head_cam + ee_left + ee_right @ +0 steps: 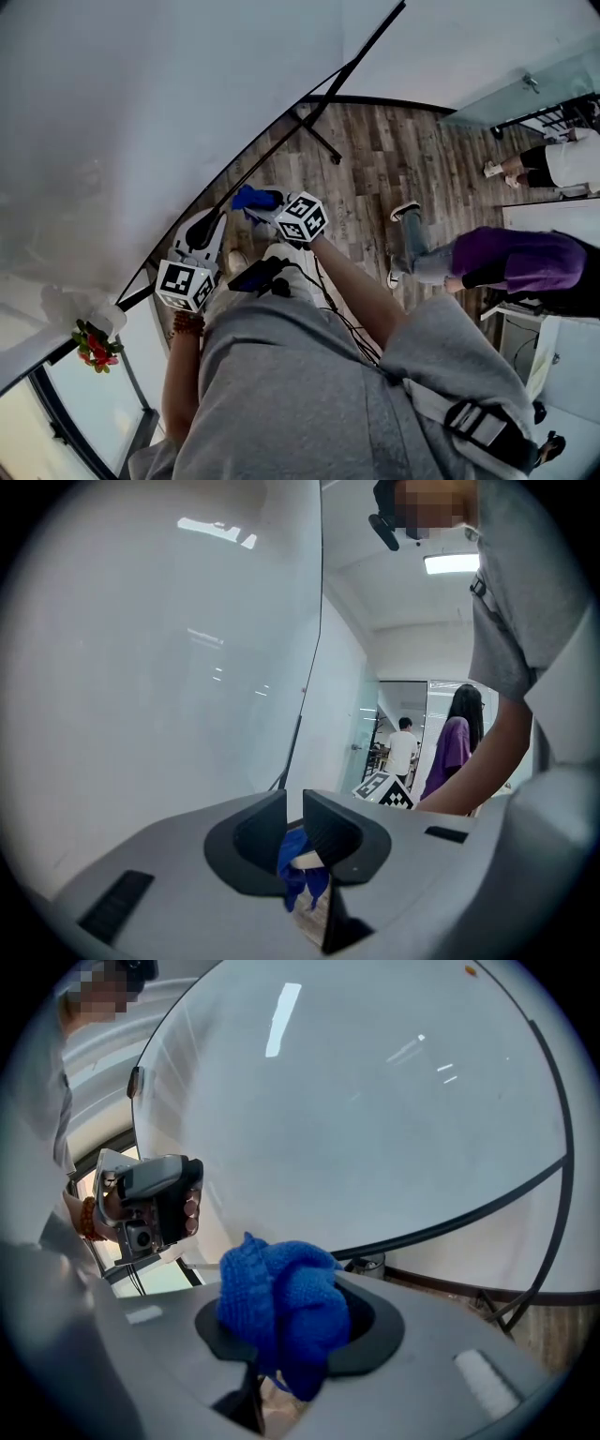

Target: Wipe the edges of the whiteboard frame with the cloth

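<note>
The blue cloth [253,198] [281,1307] is held bunched into a wad between the jaws of the right gripper [264,206] [286,1324], which are clamped on it so that most of the knit bulges out above them. In the head view the wad is seen just beside the black frame [319,100] [424,1233] along the lower edge of the whiteboard [141,112]; whether the cloth is pressed against the frame cannot be told.

The left gripper [208,230] [293,827] is held close by, pointed towards the cloth. Its jaws are drawn nearly together, with only a thin slit left between them, and nothing is gripped. A strip of the cloth [300,874] is seen through that slit, beyond the jaws.

No dust line, streak or clean patch can be made out on the frame, so how much has been wiped cannot be read from these views. The work is judged to be at the lower edge, either under way there or about to begin. The long run of that edge up towards the far corner, and the other sides of the frame, are taken as left to be done
</note>
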`<state>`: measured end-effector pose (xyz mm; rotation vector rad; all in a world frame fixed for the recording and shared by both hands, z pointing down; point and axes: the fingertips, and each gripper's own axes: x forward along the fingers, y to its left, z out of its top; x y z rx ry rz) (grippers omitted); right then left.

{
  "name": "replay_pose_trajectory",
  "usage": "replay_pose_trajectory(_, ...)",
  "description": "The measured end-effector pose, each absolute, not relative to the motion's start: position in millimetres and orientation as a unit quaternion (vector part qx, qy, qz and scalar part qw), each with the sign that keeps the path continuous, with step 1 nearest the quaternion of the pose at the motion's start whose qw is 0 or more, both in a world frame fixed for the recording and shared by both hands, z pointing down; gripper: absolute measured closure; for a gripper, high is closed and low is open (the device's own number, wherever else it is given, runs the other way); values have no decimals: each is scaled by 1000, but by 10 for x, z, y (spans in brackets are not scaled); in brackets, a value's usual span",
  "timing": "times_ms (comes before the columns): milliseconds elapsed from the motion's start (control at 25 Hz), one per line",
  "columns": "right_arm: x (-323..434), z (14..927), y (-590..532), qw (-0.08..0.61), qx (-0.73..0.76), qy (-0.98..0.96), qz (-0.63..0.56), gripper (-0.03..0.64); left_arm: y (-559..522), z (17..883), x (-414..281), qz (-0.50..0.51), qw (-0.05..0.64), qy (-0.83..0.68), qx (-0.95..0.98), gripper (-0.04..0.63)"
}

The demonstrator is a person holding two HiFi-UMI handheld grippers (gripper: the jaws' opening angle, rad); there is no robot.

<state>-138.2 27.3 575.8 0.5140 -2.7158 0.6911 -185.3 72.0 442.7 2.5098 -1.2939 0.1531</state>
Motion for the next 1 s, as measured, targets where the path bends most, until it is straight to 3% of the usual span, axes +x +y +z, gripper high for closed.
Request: replay_pose_trajectory(1000,-875,3854,-291,73,425,-900,62,474,50,3605,-1798,14,31,-500,866,535)
